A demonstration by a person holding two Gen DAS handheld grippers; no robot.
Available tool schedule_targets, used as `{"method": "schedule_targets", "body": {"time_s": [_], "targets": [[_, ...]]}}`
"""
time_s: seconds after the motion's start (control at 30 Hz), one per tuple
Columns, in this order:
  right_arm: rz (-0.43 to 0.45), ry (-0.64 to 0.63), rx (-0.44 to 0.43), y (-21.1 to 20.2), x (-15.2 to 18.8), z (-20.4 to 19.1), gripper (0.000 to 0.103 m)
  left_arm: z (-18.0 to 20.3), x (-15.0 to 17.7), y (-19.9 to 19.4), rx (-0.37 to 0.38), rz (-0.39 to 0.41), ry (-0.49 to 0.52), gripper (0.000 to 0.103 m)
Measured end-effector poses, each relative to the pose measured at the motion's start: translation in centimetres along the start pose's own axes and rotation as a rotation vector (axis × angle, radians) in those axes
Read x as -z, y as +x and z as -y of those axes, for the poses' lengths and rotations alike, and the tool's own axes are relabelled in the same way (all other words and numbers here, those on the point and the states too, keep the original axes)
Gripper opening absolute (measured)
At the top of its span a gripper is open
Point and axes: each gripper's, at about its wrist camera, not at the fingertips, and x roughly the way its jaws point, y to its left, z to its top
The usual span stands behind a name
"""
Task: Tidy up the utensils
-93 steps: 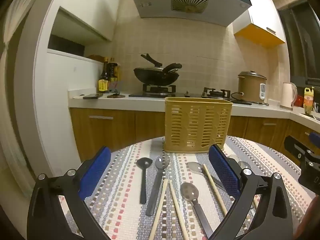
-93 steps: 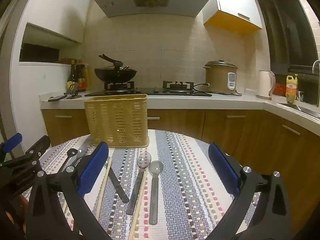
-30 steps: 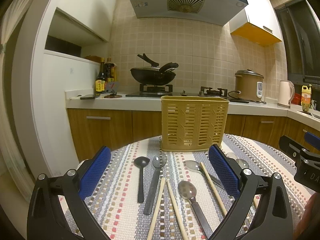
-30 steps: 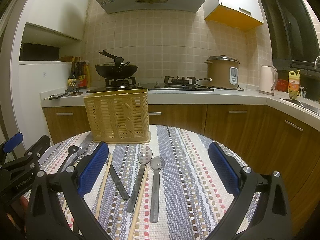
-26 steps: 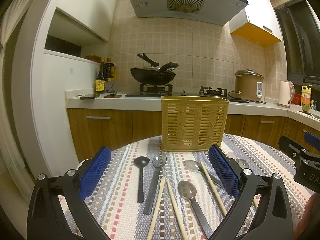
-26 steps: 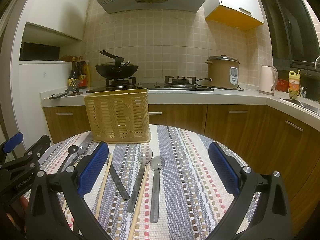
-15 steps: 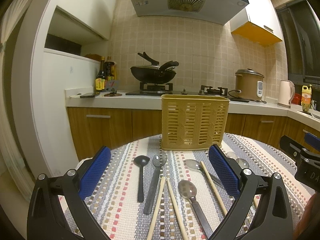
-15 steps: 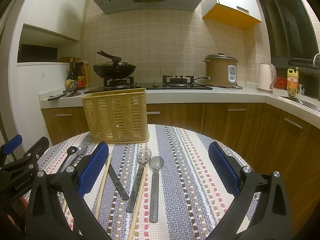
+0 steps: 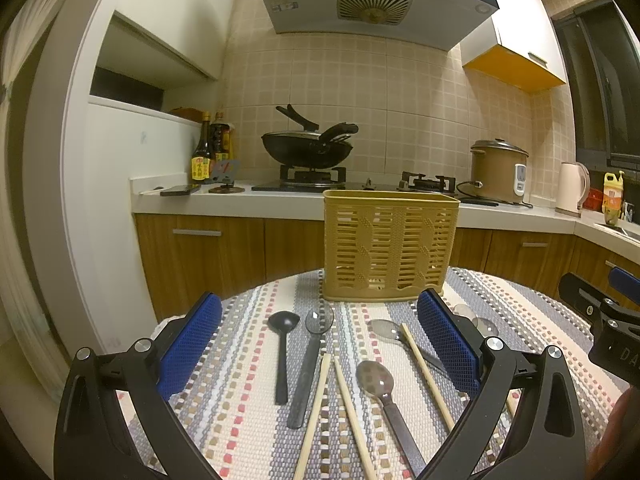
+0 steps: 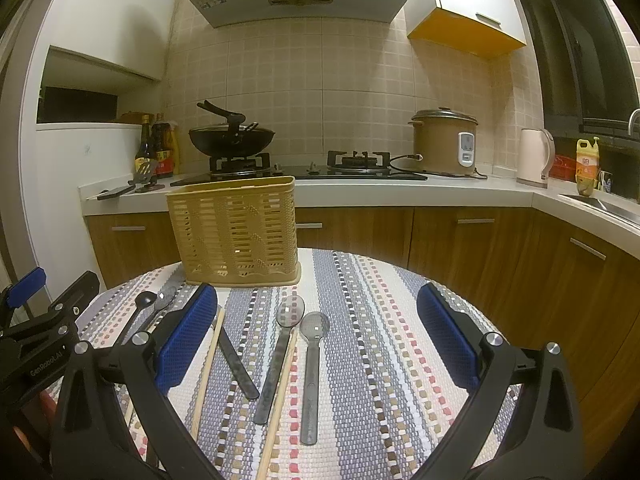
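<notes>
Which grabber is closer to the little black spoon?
Left. The black spoon lies right between the left gripper's open fingers. The right gripper hangs farther over; in its view the black spoon sits off beyond its left finger.

The left claw [image 9: 318,342] hovers level above the near edge of the bench, its blue-padded fingers [image 9: 188,344] spread wide with nothing between them. The right claw [image 10: 316,340] hangs beside it toward the right edge, fingers [image 10: 448,334] equally wide apart and empty.
</notes>
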Motion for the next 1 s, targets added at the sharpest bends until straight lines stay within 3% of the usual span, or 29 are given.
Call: {"method": "schedule_targets", "body": {"time_s": [0.17,0.3,0.5,0.63,0.77,0.87,0.93,1.0], "targets": [[0.001,-0.002,0.007,-0.1,0.0,0.0,0.095,0.1,0.0,0.0,0.0,0.0,0.001,0.095],[0.015,0.007,0.077,-0.3,-0.1,0.0,0.095,-0.6,-0.2,0.0,0.018,-0.012,-0.023,0.095],[-0.028,0.098,0.109,0.0,-0.6,1.7,0.095,-4.2,-2.0,1.5,0.057,-0.158,-0.093,0.095],[-0.164,0.046,0.074,2.1,-2.2,2.1,0.095,-7.9,-3.7,4.4,0.158,-0.342,-0.144,0.086],[-0.31,-0.019,0.035,4.9,-3.0,1.5,0.095,-9.7,-4.7,7.4,0.212,-0.447,-0.137,0.082],[-0.408,-0.033,-0.018,7.0,-3.3,1.2,0.087,-10.4,-5.1,9.7,0.243,-0.524,-0.136,0.078],[-0.468,-0.037,-0.044,8.4,-3.4,1.1,0.076,-10.7,-5.2,11.4,0.269,-0.591,-0.149,0.074],[-0.528,-0.035,-0.08,9.8,-3.6,1.1,0.074,-10.6,-5.2,12.7,0.285,-0.63,-0.152,0.073]]}}
